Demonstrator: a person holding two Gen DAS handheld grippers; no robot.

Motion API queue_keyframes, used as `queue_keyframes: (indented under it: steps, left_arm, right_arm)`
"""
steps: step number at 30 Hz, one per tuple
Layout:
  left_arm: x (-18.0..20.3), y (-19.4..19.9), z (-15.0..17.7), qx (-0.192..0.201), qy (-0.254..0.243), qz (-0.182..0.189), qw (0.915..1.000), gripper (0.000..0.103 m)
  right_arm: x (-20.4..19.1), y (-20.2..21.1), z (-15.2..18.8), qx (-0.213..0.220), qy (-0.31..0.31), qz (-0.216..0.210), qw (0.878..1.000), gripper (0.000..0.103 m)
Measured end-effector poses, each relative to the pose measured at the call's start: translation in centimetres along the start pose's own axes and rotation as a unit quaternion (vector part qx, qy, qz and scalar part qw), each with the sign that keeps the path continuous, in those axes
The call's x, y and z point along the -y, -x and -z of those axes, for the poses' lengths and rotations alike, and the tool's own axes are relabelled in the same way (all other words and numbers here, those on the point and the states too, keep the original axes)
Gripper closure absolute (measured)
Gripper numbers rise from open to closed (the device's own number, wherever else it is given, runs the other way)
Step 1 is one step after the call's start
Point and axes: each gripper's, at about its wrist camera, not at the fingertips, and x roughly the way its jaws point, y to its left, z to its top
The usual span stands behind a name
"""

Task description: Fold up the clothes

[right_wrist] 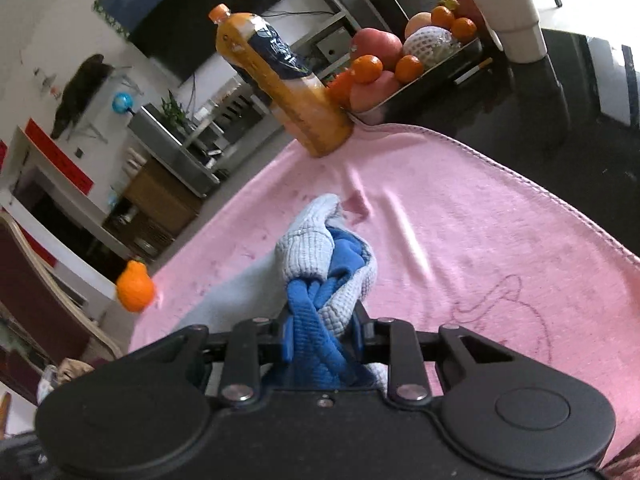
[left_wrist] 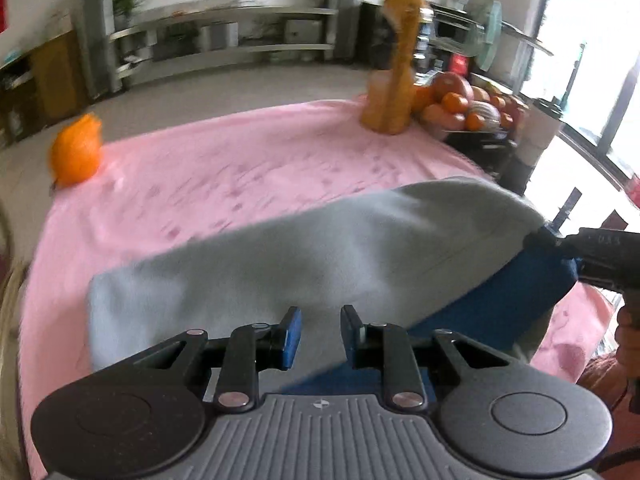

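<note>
On the pink towel point(left_wrist: 240, 168) over the bench, left to right: orange point(left_wrist: 76, 152) at far left edge; left tool point(left_wrist: 320, 336) released, w/ nothing between its pads, hovering over the grey garment point(left_wrist: 280, 256); right tool point(right_wrist: 322, 336) clenched on its ribbed cuff and blue cord, lifting that end. Mid-fold, I'd judge; next: carry the held end across, keeping the layers aligned.

Dark table point(right_wrist: 560, 128): pink blanket point(left_wrist: 248, 176) spread, grey garment point(left_wrist: 280, 264), orange point(left_wrist: 76, 152), juice bottle point(right_wrist: 276, 80), fruit tray point(right_wrist: 424, 76).
</note>
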Motion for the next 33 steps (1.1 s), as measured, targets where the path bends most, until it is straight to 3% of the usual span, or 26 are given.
queue_keyframes:
  steps: [4, 7, 10, 11, 14, 17, 20, 22, 28, 32, 33]
  left_arm:
    - [2.2, -2.9, -2.0, -0.023, -0.095, 0.037, 0.9945, 0.084]
    - [3.5, -5.2, -2.0, -0.057, -0.196, 0.037, 0.9783, 0.09]
    - [4.0, -7.8, -0.9, -0.089, -0.246, 0.026, 0.9648, 0.09]
    - [4.1, -8.3, -0.6, -0.089, -0.251, 0.02, 0.9635, 0.092]
    - [4.1, -7.6, -0.8, -0.083, -0.222, 0.015, 0.9713, 0.092]
    - [3.5, -4.8, -1.0, -0.046, -0.207, 0.036, 0.9766, 0.077]
    - [1.9, -2.5, -2.6, -0.005, -0.172, 0.057, 0.9835, 0.075]
    - [0.9, -2.8, -4.1, 0.008, -0.157, 0.043, 0.9866, 0.074]
    - [-1.7, -9.1, -7.1, -0.039, -0.142, 0.009, 0.9891, 0.083]
    - [-1.6, -13.4, -6.9, -0.088, -0.177, 0.004, 0.9803, 0.086]
    - [-1.3, -13.9, -6.6, -0.089, -0.187, 0.001, 0.9783, 0.092]
  right_arm:
    - [0.3, 0.0, -0.1, -0.007, -0.027, -0.004, 1.0, 0.077]
    - [0.1, 0.0, -0.1, -0.01, -0.029, -0.003, 1.0, 0.077]
    - [0.0, -0.1, -0.3, -0.014, -0.028, -0.005, 0.999, 0.077]
    - [0.0, -0.1, -0.3, -0.015, -0.027, -0.005, 1.0, 0.077]
    - [-0.6, -0.3, -0.4, -0.016, -0.017, -0.002, 1.0, 0.077]
    - [-1.6, 0.3, -0.4, -0.005, -0.003, -0.006, 1.0, 0.078]
    - [-3.1, 0.8, -0.4, 0.005, 0.026, -0.012, 1.0, 0.078]
    - [-3.8, 0.8, -0.3, 0.007, 0.037, -0.016, 0.999, 0.078]
    - [-5.0, 0.8, -0.1, 0.008, 0.052, -0.024, 0.998, 0.078]
    - [-5.3, 0.7, -0.1, 0.005, 0.051, -0.027, 0.998, 0.078]
    - [-5.3, 0.7, -0.1, 0.004, 0.051, -0.028, 0.998, 0.078]
